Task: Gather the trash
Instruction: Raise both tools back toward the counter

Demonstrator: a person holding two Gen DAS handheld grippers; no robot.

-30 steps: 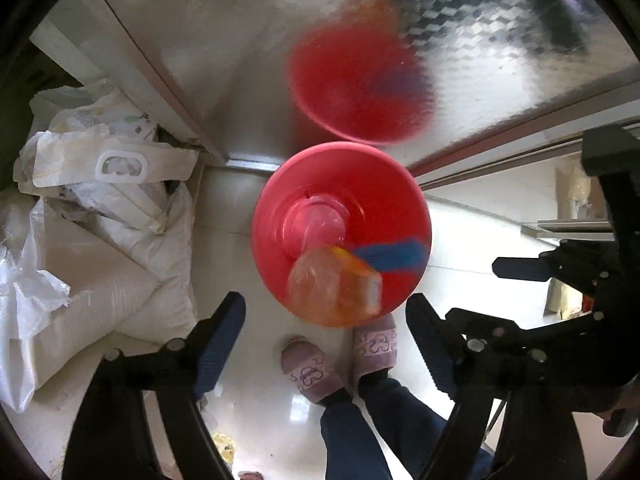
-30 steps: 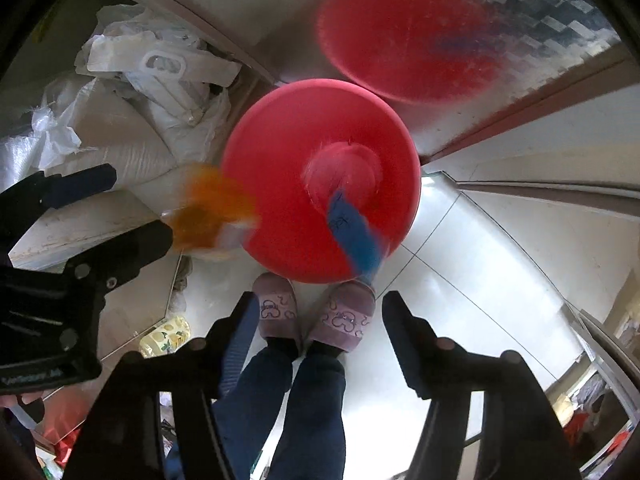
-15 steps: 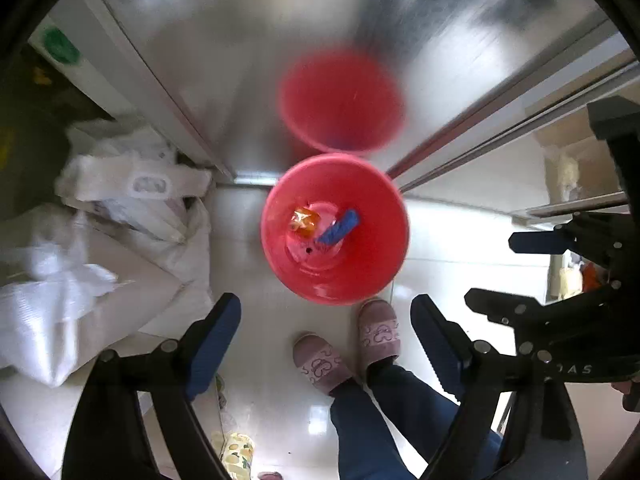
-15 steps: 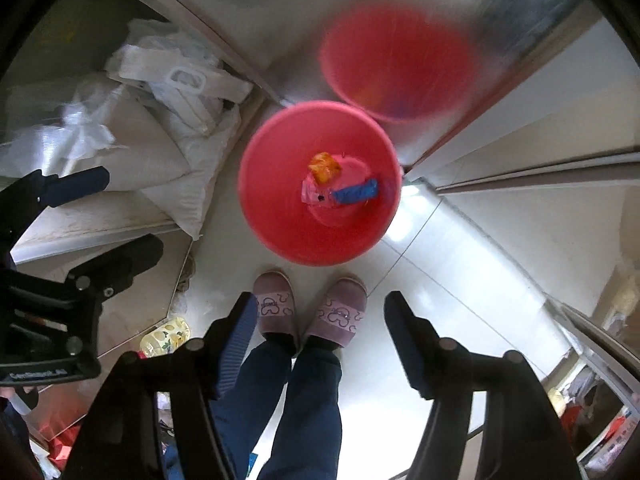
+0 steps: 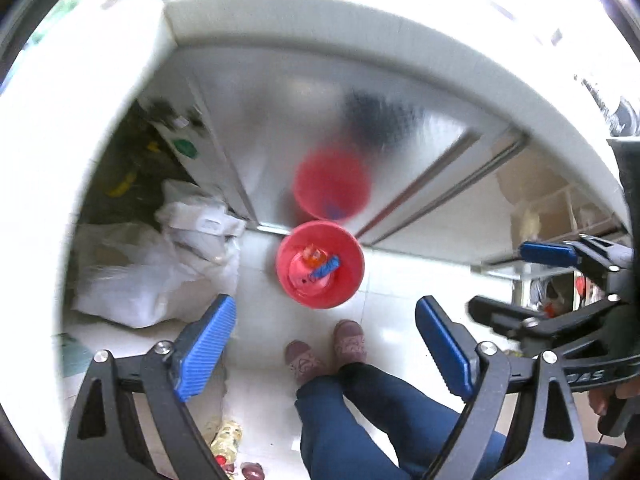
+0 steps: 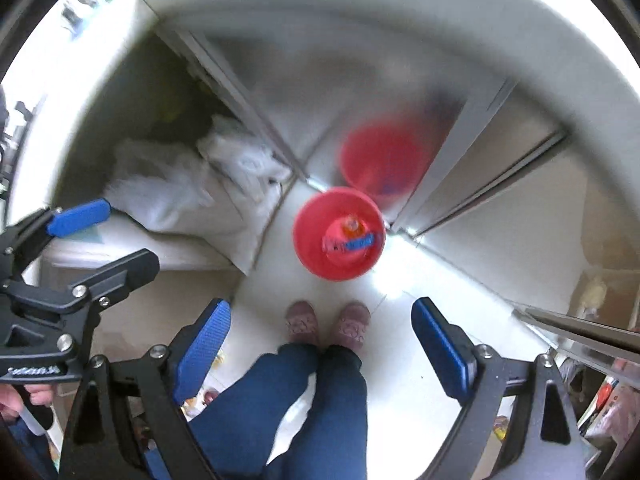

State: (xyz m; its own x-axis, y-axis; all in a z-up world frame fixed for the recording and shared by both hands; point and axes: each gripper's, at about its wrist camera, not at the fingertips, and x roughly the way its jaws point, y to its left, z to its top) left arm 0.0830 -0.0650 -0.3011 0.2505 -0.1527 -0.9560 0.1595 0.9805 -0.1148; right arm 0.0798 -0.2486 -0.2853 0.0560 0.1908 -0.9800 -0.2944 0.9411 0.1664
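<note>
- Left gripper (image 5: 324, 342): blue-padded fingers (image 5: 206, 340) spread wide, nothing between them, touching nothing; held high, looking straight down at the floor.
- Right gripper (image 6: 320, 344): same, jaws wide apart and empty, also pointed down from above. It shows again at the right edge of the left view (image 5: 568, 300), fingers parted there too.
- Red bin (image 5: 320, 264): round, open top facing up at both cameras, standing on the white tile floor (image 5: 400, 312) well below the grippers, just beyond the person's pink slippers (image 5: 328, 350). In the right view the bin (image 6: 339, 233) is a bit blurred.
- Trash sits in the bin bottom: an orange wrapper (image 5: 313, 255) on the far side and a blue strip (image 5: 327, 267) just beside it on the right.
- Blue strip is long and narrow, lying flat, long axis running roughly left-right with the right end tilted slightly toward the far side.
- Orange wrapper is small and crumpled, no clear direction.
- Far side of the bin touches or nearly touches a shiny metal cabinet door (image 5: 280, 120), which carries a red reflection of it.
- White plastic bags (image 5: 160, 264) piled to the left of the bin.
- Person's blue trouser legs (image 5: 360, 412) fill the near centre.
</note>
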